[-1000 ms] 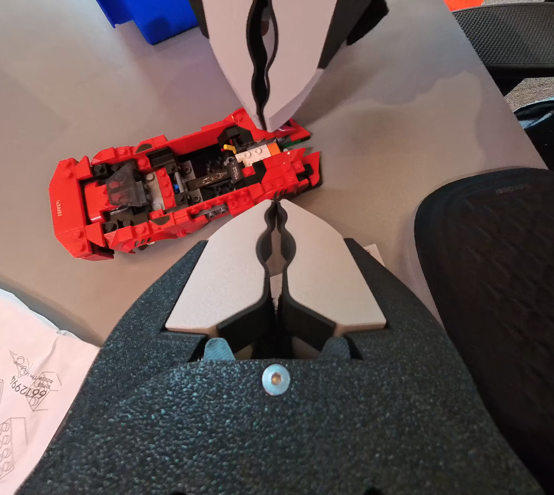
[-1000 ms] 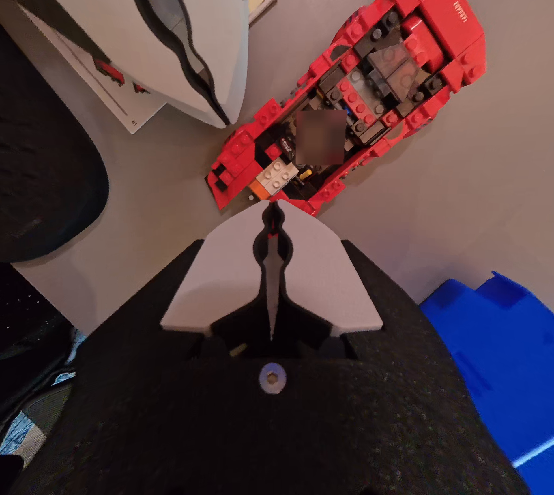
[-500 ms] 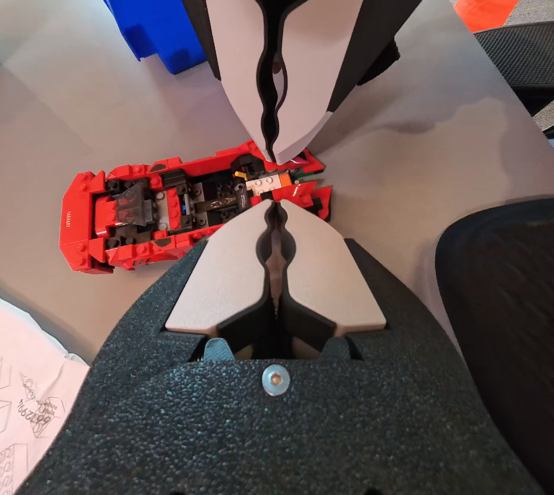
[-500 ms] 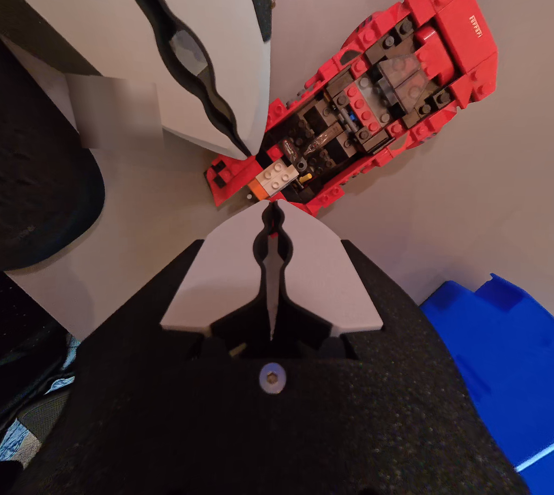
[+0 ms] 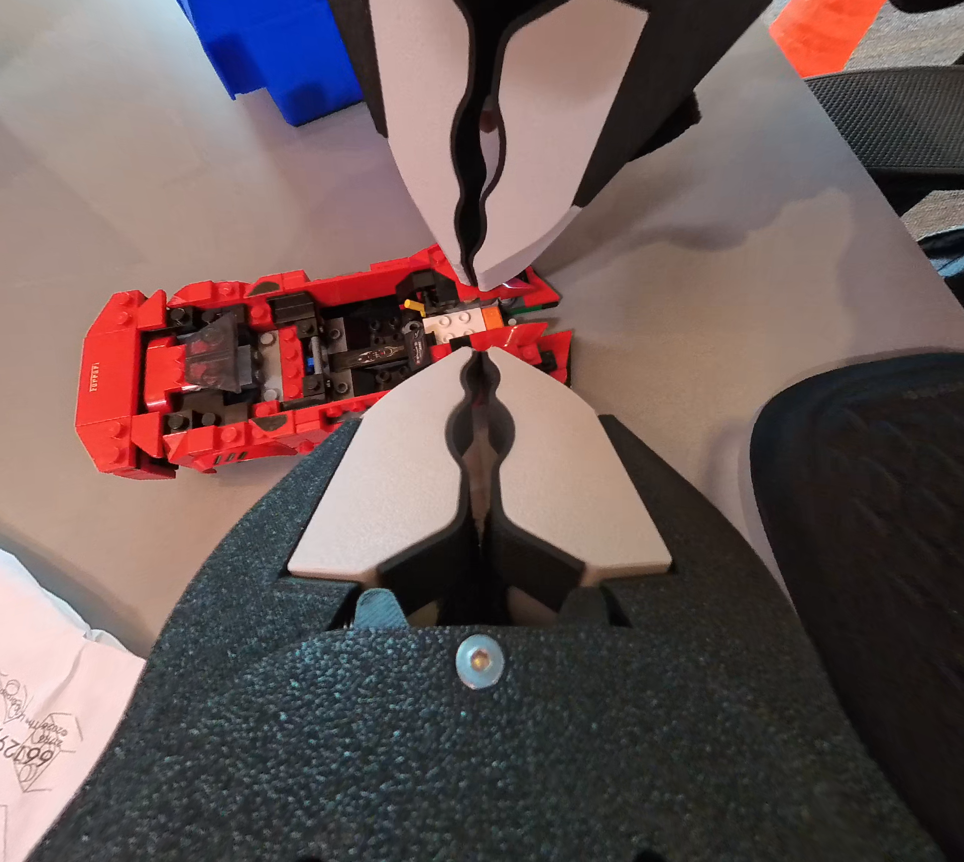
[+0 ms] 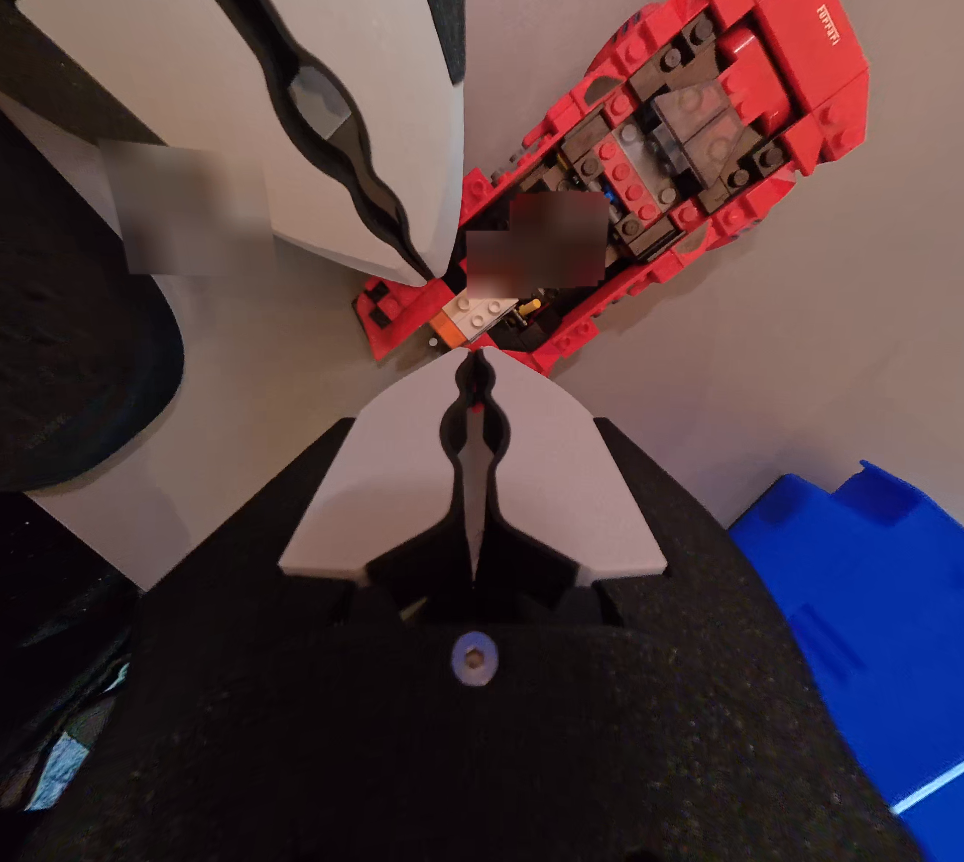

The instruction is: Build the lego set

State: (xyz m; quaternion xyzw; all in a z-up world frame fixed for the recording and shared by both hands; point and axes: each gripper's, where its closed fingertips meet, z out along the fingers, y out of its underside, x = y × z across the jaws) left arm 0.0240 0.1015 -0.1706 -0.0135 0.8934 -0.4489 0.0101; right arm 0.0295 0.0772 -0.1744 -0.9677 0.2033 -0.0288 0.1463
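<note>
Landmark: the red lego car, lying flat on the grey table, roof off so you can see the black and grey guts.

Left of the car: white paper sheet with line drawings, toward the camera in the left wrist view, well apart from the car's wide blocky end.

Behind the car: blue bin, not touching it.

Car's long axis: runs left-right in the left wrist view, wide blocky end on the left, split pointed end on the right. In the right wrist view it runs diagonally, pointed end closest to the camera.

Left gripper: clenched, tips pressed together, sitting right at the near edge of the car's pointed end. Something reddish shows in the slot between the fingers, can't tell if it's a held piece or just the car behind.

Right gripper: also squeezed closed, with a small red bit visible in the finger slot, looks like a tiny piece pinched in there but honestly too small to call. Its tips touch the far edge of the same pointed end.

Key relation: both grippers meet over the pointed end, one from each side, white and orange bricks between them. My guess is whatever goes on next lands right there, and both are equally close.

Right of the car: black mesh chair, beside the table edge.
</note>
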